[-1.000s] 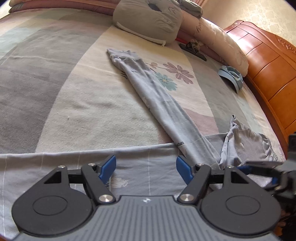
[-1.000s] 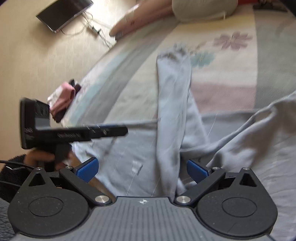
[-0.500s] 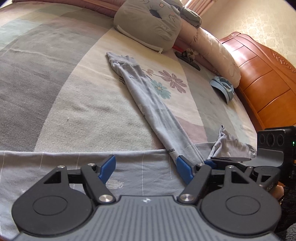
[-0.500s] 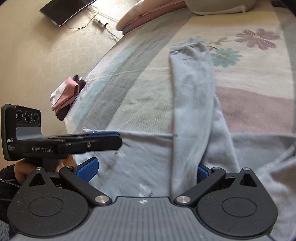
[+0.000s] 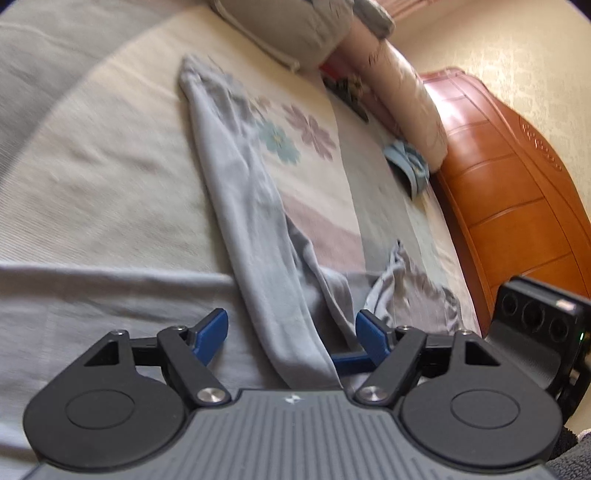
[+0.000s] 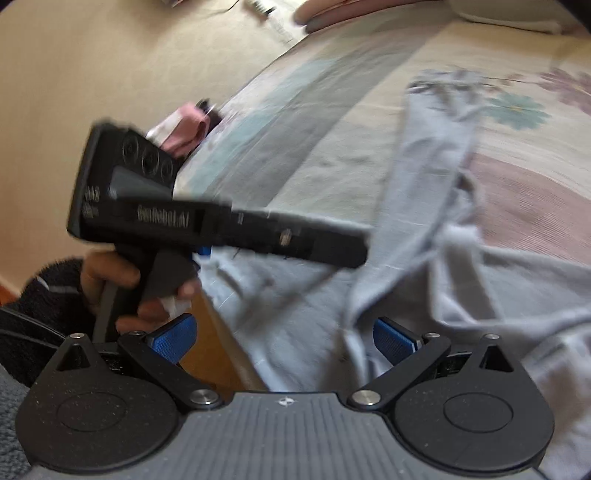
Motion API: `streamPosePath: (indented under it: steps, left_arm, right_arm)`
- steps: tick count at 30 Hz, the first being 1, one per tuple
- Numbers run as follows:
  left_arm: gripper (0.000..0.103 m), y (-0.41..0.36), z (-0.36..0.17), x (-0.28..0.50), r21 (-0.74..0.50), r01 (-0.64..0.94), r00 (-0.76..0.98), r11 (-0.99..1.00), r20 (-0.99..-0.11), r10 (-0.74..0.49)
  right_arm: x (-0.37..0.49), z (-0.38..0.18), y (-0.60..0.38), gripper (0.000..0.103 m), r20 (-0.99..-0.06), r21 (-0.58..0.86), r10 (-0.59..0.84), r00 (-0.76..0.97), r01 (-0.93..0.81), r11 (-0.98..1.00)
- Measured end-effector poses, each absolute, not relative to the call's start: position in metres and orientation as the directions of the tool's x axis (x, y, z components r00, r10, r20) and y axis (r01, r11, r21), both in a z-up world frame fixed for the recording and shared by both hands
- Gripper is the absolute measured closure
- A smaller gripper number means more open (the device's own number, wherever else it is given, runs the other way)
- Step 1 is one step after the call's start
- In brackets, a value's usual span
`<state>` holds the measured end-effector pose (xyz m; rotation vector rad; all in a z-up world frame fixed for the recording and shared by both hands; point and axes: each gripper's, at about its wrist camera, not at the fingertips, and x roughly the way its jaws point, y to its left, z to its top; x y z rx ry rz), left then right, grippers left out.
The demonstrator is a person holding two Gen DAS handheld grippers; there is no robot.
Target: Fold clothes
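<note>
the grey top (image 5: 258,236) lies spread on the bed (image 5: 92,184), one sleeve stretched toward the pillows (image 5: 399,96), folding barely begun. left gripper (image 5: 291,334) is opening, straddling the sleeve's base ungripped; right gripper (image 6: 284,338) gapes wide over the top's body, holding nothing.

Two close wrist views over garment (image 5: 255,229)

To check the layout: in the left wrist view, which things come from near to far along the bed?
Left claw → grey sleeve stretched away → flower print on the bedsheet → grey pillow at the far end.
</note>
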<state>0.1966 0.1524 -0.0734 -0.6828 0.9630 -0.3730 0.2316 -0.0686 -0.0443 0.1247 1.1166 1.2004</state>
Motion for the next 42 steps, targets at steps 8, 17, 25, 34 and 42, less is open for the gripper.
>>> streamPosePath:
  steps: [8, 17, 25, 34, 42]
  left_arm:
    - [0.026, 0.151, -0.084, 0.225, -0.738, 0.000, 0.531, 0.675, -0.572, -0.626]
    - [0.028, 0.162, -0.099, 0.228, -0.829, -0.030, 0.562, 0.559, -0.476, -0.676]
    - [0.060, 0.169, -0.111, 0.263, -0.831, -0.051, 0.603, 0.554, -0.468, -0.647]
    - [0.094, 0.170, -0.122, 0.275, -0.803, -0.103, 0.576, 0.587, -0.529, -0.623]
    - [0.100, 0.154, -0.058, 0.240, -0.698, -0.015, 0.671, 0.716, -0.538, -0.510]
  right_arm:
    - [0.245, -0.038, -0.131, 0.000, -0.596, 0.627, 0.799, 0.078, -0.577, 0.524]
    - [0.239, -0.035, -0.175, 0.000, -0.570, 0.649, 0.800, 0.185, -0.496, 0.577]
    - [0.235, -0.037, -0.198, 0.000, -0.562, 0.664, 0.794, 0.233, -0.445, 0.600]
    - [0.229, -0.048, -0.218, 0.000, -0.589, 0.656, 0.761, 0.272, -0.389, 0.647]
    - [0.230, -0.045, -0.236, 0.000, -0.593, 0.639, 0.742, 0.312, -0.378, 0.670]
